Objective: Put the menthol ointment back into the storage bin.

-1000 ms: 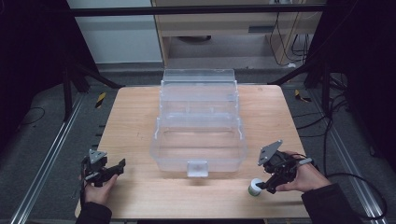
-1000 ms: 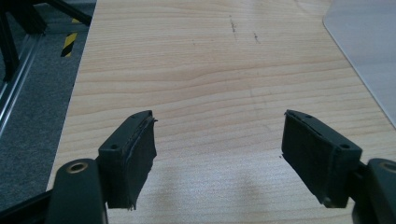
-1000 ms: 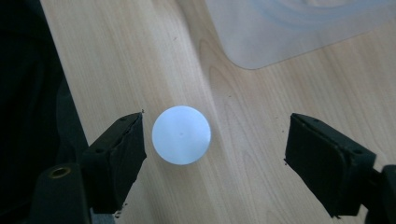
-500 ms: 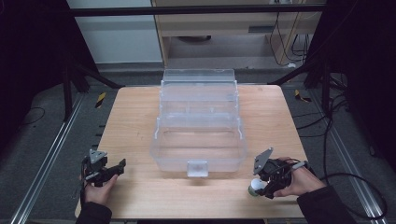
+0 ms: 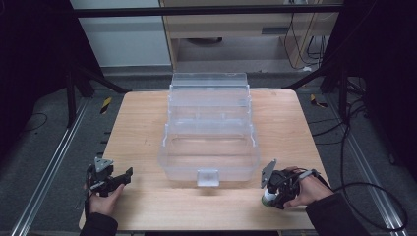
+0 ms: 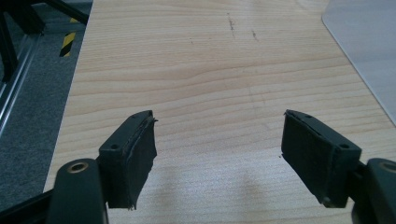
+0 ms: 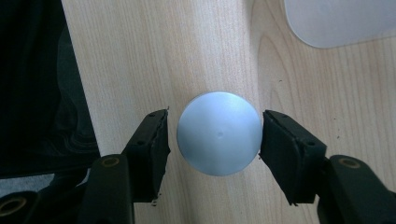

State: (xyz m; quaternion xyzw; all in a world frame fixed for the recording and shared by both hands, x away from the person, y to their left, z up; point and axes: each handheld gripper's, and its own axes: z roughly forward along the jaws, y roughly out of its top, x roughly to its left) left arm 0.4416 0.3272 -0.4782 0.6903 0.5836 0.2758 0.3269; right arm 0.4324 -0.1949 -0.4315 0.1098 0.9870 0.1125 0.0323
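A small round container with a silvery lid stands upright on the wooden worktop, near its front right corner and just in front of the right end of a clear plastic organiser box. The right claw is held above it and pointed straight down, so that the lid is bracketed on both sides for what is judged to be a pick-up. Its jaws have just been closing with the container between them; the right pad appears to meet the lid's rim, while a thin gap is seen at the left pad, so no firm grip is made yet. The left claw is kept low over bare wood at the front left, jaws spread wide with nothing between them, presumably parked clear of the work. In the high view, the overall layout is given: the box is set centrally with its tiers opened towards the back, the right claw and left claw stand well apart, and a greenish base is seen under the container's pale body. In the right gripper view, the pad-to-lid spacing is resolved, which is too small to judge from above. In the left gripper view, a corner of the box is seen.
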